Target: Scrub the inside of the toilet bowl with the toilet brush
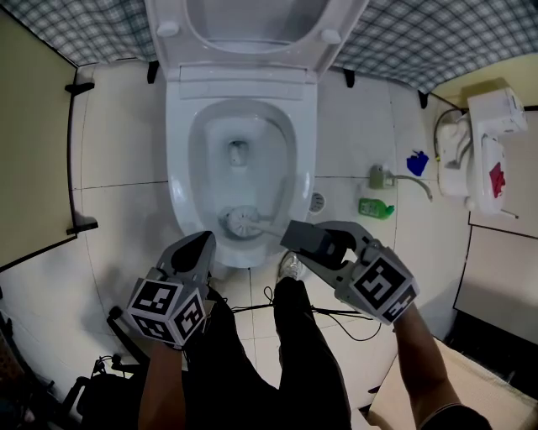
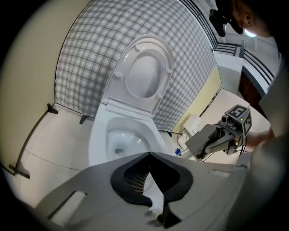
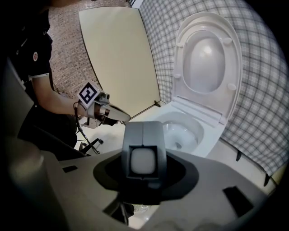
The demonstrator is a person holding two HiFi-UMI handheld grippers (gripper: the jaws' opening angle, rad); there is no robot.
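Note:
The white toilet [image 1: 181, 168] stands with its lid and seat [image 1: 252, 25] raised. The brush head [image 1: 242, 222] rests inside the bowl against the near wall, and its pale handle [image 1: 271, 227] runs right into my right gripper [image 1: 294, 235]. That gripper is shut on the handle, whose white end [image 3: 143, 161] shows between the jaws in the right gripper view. My left gripper [image 1: 202, 245] hovers at the bowl's near left rim, shut with nothing in it; its tips meet [image 2: 148, 154] in the left gripper view. The bowl [image 2: 118, 135] lies just beyond them.
A green bottle [image 1: 376, 207], a blue item [image 1: 418, 162] and a white unit [image 1: 492, 151] sit on the tiled floor at right, and a floor drain [image 1: 317, 201] lies beside the toilet. Cables [image 1: 336, 315] trail near the person's legs [image 1: 294, 353]. A panel [image 1: 34, 143] stands at left.

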